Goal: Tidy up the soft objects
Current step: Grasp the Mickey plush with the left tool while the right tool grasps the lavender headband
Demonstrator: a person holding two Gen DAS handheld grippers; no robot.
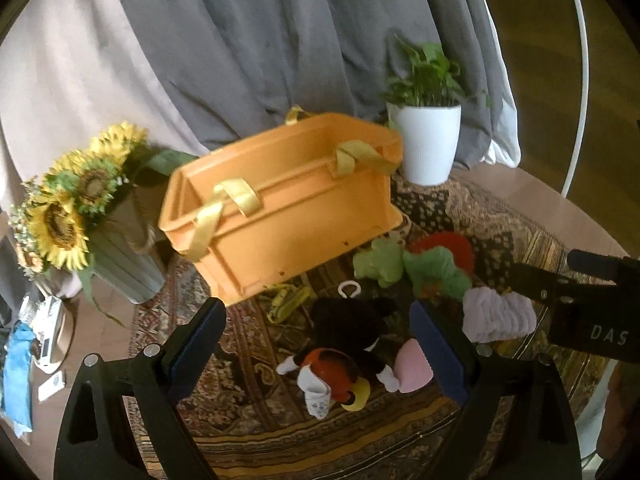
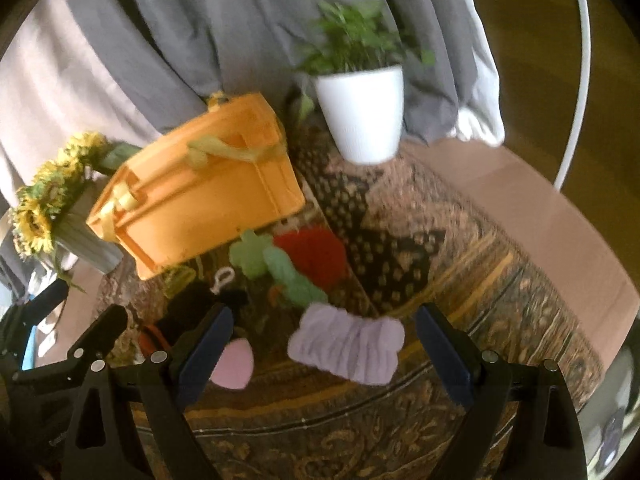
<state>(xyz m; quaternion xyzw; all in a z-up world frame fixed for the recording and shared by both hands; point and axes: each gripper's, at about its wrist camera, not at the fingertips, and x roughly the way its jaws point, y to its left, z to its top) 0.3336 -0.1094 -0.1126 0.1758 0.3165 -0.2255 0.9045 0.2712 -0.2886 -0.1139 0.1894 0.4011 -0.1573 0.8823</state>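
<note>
You are holding both the left gripper (image 1: 318,344) and right gripper (image 2: 324,354) with jaws spread, nothing between them, over soft toys (image 1: 348,356) lying on the patterned rug (image 2: 460,280) beside the orange basket (image 1: 280,208), grey curtains (image 1: 240,40) hanging behind.

Colours, centre frame: orange crate (image 1: 288,204) with yellow ribbon handles (image 1: 224,208).
Rug (image 1: 500,216) is showing brown, gold and black ornament. Plush toy (image 1: 344,344) is showing black, orange-red, white, yellow foot. Lilac ribbed cloth (image 2: 348,348) sitting lower centre; pink piece (image 2: 232,364) lower left. Green plush (image 1: 404,268) with red piece (image 1: 444,246) behind. White pot (image 1: 428,140) upper right, yellow sunflowers (image 1: 64,216) left, grey drapes (image 1: 240,40) top. Gripper pads (image 1: 200,344) are dark blue.
</note>
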